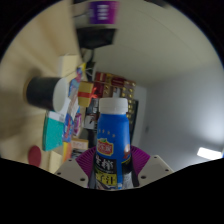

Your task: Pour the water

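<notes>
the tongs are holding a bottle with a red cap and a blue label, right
Not quite: the cap is white, not red. The gripper view shows the tongs holding a bottle with a blue label.

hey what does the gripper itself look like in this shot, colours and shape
The handheld two-finger gripper shows two pale grey, rounded fingers. Each carries a purple pad on its inner face. No cables, markings or sleeves are visible.
</notes>
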The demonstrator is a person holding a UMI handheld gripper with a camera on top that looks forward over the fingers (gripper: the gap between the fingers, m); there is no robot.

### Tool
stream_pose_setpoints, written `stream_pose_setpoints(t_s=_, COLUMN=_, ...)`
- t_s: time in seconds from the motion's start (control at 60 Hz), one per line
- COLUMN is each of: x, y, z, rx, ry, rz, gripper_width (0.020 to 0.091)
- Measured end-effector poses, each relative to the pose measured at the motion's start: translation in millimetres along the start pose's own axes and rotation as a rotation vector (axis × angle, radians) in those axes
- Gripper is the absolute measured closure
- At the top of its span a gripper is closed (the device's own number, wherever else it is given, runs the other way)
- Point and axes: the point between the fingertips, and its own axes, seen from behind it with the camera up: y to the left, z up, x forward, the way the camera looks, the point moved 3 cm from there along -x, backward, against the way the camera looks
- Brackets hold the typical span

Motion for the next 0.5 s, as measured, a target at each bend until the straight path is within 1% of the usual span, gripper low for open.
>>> stream_pose_setpoints(t_s=0.033, x=3, y=-5, z=5, rx=-0.119, ry=-0.026, rz=-0.004, gripper_width=0.0594)
stream_pose_setpoints(t_s=0.133, x=25, y=11, z=27, rx=-0.391, ry=-0.054, rz=-0.007, gripper_width=0.0595)
stream_pose_setpoints(t_s=0.183, x=11, y=16, z=33, rx=-0.5, ry=-0.062, rz=-0.025, gripper_width=0.0598)
stream_pose_setpoints(t_s=0.2, x=34, y=14, z=37, rx=-0.533, ry=-0.083, rz=-0.001, gripper_width=0.0596)
stream_pose_setpoints(t_s=0.25, x=38, y=22, z=45, rx=-0.604, ry=-0.105, rz=-0.008, gripper_width=0.0596)
stream_pose_setpoints(t_s=0.3, x=40, y=28, z=46, rx=-0.64, ry=-0.103, rz=-0.002, gripper_width=0.0591)
stream_pose_setpoints(t_s=0.317, x=30, y=24, z=45, rx=-0.641, ry=-0.102, rz=0.005, gripper_width=0.0597)
stream_pose_setpoints(t_s=0.383, x=42, y=30, z=44, rx=-0.61, ry=-0.094, rz=0.036, gripper_width=0.0598)
stream_pose_setpoints(t_s=0.5, x=44, y=23, z=35, rx=-0.613, ry=-0.091, rz=0.007, gripper_width=0.0597)
